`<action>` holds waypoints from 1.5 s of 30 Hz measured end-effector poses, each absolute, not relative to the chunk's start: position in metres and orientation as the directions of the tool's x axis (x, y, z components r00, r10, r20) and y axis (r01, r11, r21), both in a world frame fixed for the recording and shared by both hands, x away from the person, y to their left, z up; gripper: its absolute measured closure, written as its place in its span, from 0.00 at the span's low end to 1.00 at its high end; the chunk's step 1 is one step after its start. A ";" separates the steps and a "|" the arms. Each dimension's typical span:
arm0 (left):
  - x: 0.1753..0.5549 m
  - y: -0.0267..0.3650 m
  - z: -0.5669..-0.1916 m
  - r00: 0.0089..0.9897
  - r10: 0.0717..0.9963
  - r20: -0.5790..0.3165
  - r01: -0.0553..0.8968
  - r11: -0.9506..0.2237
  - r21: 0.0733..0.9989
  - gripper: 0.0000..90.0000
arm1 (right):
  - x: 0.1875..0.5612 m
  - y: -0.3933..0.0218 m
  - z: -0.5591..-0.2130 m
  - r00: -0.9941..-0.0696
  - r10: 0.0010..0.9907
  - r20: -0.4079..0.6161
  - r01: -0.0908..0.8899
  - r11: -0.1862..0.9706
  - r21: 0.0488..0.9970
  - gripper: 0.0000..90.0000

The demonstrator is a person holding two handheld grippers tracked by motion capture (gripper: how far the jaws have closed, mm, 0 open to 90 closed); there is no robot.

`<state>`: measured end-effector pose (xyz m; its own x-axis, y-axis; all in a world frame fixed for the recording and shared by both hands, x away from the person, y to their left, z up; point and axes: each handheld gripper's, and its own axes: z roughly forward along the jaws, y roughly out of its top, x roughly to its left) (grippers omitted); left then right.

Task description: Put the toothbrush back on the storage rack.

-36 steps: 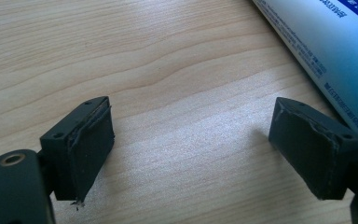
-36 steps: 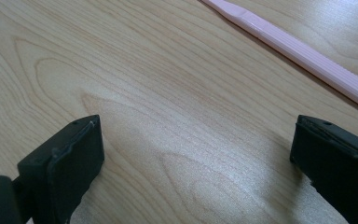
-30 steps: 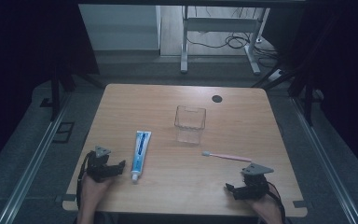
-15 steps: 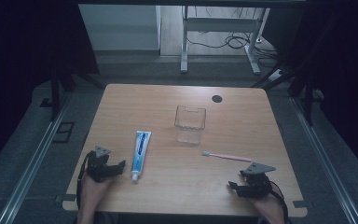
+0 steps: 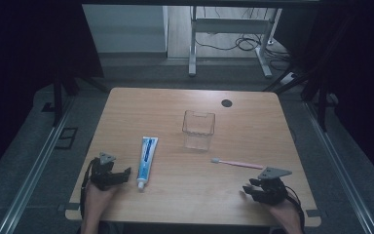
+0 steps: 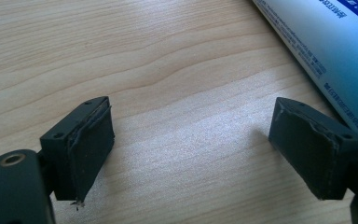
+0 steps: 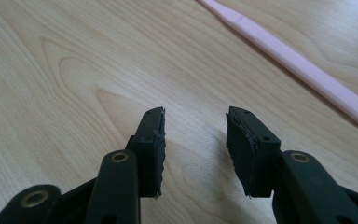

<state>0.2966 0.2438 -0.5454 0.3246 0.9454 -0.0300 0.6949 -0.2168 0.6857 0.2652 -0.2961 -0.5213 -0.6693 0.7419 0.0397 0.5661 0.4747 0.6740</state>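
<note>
On the wooden table (image 5: 253,126) lie a blue-and-white toothpaste tube (image 5: 146,156), a clear plastic cup (image 5: 198,129) standing upright, and a pink toothbrush (image 5: 236,163). My left gripper (image 5: 121,174) rests at the front left, just left of the tube's cap, open with bare wood between its pads (image 6: 93,144); the tube (image 6: 321,42) runs past its right jaw. My right gripper (image 5: 248,190) sits at the front right, below the toothbrush (image 7: 298,65). Its jaws have just been closing and stand partly open with nothing between them (image 7: 195,140).
A dark round hole (image 5: 226,103) marks the table's far side. Metal desk legs and cables (image 5: 243,44) stand on the floor beyond the table. Rails run along the floor on both sides.
The right gripper's jaws have narrowed. Both hands stay where they were, and the tube, cup and toothbrush have not moved.
</note>
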 end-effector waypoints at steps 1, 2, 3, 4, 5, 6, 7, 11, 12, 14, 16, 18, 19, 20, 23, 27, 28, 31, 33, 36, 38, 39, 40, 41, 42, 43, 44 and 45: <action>0.297 0.244 -0.545 0.325 0.945 -0.030 0.694 -0.217 0.686 0.16 | 0.266 -0.297 -0.521 -0.667 0.744 0.043 0.568 0.470 0.675 0.66; 0.297 0.244 -0.545 0.324 0.945 -0.030 0.695 -0.217 0.686 0.15 | 0.267 -0.298 -0.521 -0.668 0.743 0.047 0.569 0.469 0.676 0.67; 0.297 0.244 -0.545 0.324 0.945 -0.030 0.695 -0.217 0.686 0.16 | 0.267 -0.299 -0.521 -0.667 0.744 0.048 0.568 0.465 0.679 0.68; 0.297 0.244 -0.545 0.324 0.945 -0.030 0.695 -0.217 0.686 0.16 | 0.268 -0.300 -0.520 -0.664 0.746 0.053 0.570 0.460 0.681 0.69; 0.297 0.244 -0.545 0.325 0.945 -0.030 0.695 -0.217 0.686 0.16 | 0.269 -0.302 -0.519 -0.662 0.747 0.058 0.571 0.452 0.685 0.70; 0.297 0.244 -0.545 0.325 0.945 -0.030 0.695 -0.217 0.686 0.15 | 0.270 -0.303 -0.519 -0.663 0.746 0.064 0.569 0.447 0.691 0.70; 0.297 0.244 -0.545 0.325 0.945 -0.030 0.695 -0.217 0.686 0.15 | 0.271 -0.304 -0.517 -0.660 0.747 0.071 0.570 0.438 0.695 0.71; 0.297 0.244 -0.545 0.325 0.945 -0.030 0.695 -0.217 0.686 0.16 | 0.275 -0.308 -0.513 -0.651 0.755 0.074 0.569 0.421 0.707 0.72; 0.297 0.244 -0.545 0.324 0.945 -0.030 0.695 -0.217 0.686 0.16 | 0.277 -0.309 -0.512 -0.649 0.757 0.075 0.568 0.417 0.710 0.72; 0.297 0.244 -0.545 0.325 0.945 -0.030 0.695 -0.217 0.686 0.15 | 0.279 -0.312 -0.510 -0.643 0.761 0.083 0.573 0.406 0.712 0.72; 0.297 0.244 -0.545 0.325 0.945 -0.029 0.694 -0.217 0.686 0.16 | 0.284 -0.315 -0.510 -0.631 0.771 0.086 0.580 0.396 0.712 0.72; 0.297 0.244 -0.546 0.324 0.946 -0.028 0.693 -0.217 0.687 0.16 | 0.287 -0.317 -0.510 -0.623 0.778 0.079 0.582 0.394 0.712 0.72; 0.297 0.244 -0.545 0.325 0.945 -0.029 0.694 -0.217 0.686 0.16 | 0.290 -0.318 -0.510 -0.617 0.783 0.081 0.586 0.389 0.711 0.73; 0.297 0.244 -0.545 0.325 0.945 -0.029 0.694 -0.217 0.686 0.16 | 0.292 -0.319 -0.511 -0.613 0.786 0.083 0.590 0.385 0.710 0.73; 0.297 0.244 -0.545 0.325 0.945 -0.029 0.694 -0.217 0.686 0.16 | 0.298 -0.320 -0.509 -0.605 0.792 0.086 0.592 0.375 0.713 0.76; 0.297 0.244 -0.545 0.325 0.945 -0.029 0.694 -0.218 0.686 0.15 | 0.305 -0.320 -0.503 -0.605 0.793 0.068 0.591 0.389 0.707 0.79; 0.297 0.244 -0.545 0.326 0.945 -0.028 0.694 -0.218 0.686 0.15 | 0.307 -0.320 -0.501 -0.604 0.794 0.071 0.596 0.390 0.702 0.80; 0.297 0.244 -0.545 0.325 0.945 -0.029 0.695 -0.218 0.685 0.16 | 0.314 -0.321 -0.497 -0.597 0.800 0.063 0.602 0.394 0.695 0.82; 0.296 0.244 -0.545 0.325 0.945 -0.029 0.695 -0.218 0.685 0.15 | 0.318 -0.322 -0.496 -0.592 0.804 0.061 0.607 0.394 0.690 0.83; 0.296 0.244 -0.545 0.323 0.946 -0.030 0.696 -0.216 0.685 0.15 | 0.327 -0.322 -0.495 -0.579 0.814 0.050 0.617 0.398 0.679 0.84; 0.296 0.244 -0.545 0.324 0.946 -0.030 0.695 -0.216 0.685 0.15 | 0.331 -0.322 -0.496 -0.577 0.815 0.049 0.623 0.400 0.672 0.86; 0.296 0.244 -0.545 0.324 0.946 -0.030 0.696 -0.216 0.685 0.16 | 0.333 -0.322 -0.496 -0.576 0.816 0.047 0.624 0.402 0.670 0.86; 0.296 0.244 -0.545 0.324 0.945 -0.030 0.695 -0.217 0.685 0.16 | 0.335 -0.322 -0.497 -0.574 0.817 0.047 0.627 0.402 0.667 0.87; 0.296 0.244 -0.545 0.324 0.945 -0.030 0.696 -0.217 0.685 0.16 | 0.338 -0.322 -0.498 -0.575 0.817 0.046 0.629 0.405 0.664 0.88; 0.296 0.244 -0.545 0.324 0.946 -0.029 0.695 -0.217 0.685 0.16 | 0.340 -0.322 -0.500 -0.572 0.819 0.048 0.633 0.403 0.661 0.89; 0.296 0.244 -0.545 0.325 0.945 -0.029 0.695 -0.218 0.685 0.16 | 0.341 -0.322 -0.501 -0.570 0.820 0.051 0.637 0.402 0.658 0.90; 0.296 0.244 -0.545 0.325 0.945 -0.029 0.695 -0.217 0.685 0.15 | 0.343 -0.322 -0.502 -0.568 0.821 0.052 0.639 0.400 0.657 0.92; 0.296 0.244 -0.545 0.325 0.945 -0.029 0.695 -0.218 0.685 0.16 | 0.345 -0.322 -0.504 -0.565 0.823 0.054 0.641 0.397 0.657 0.95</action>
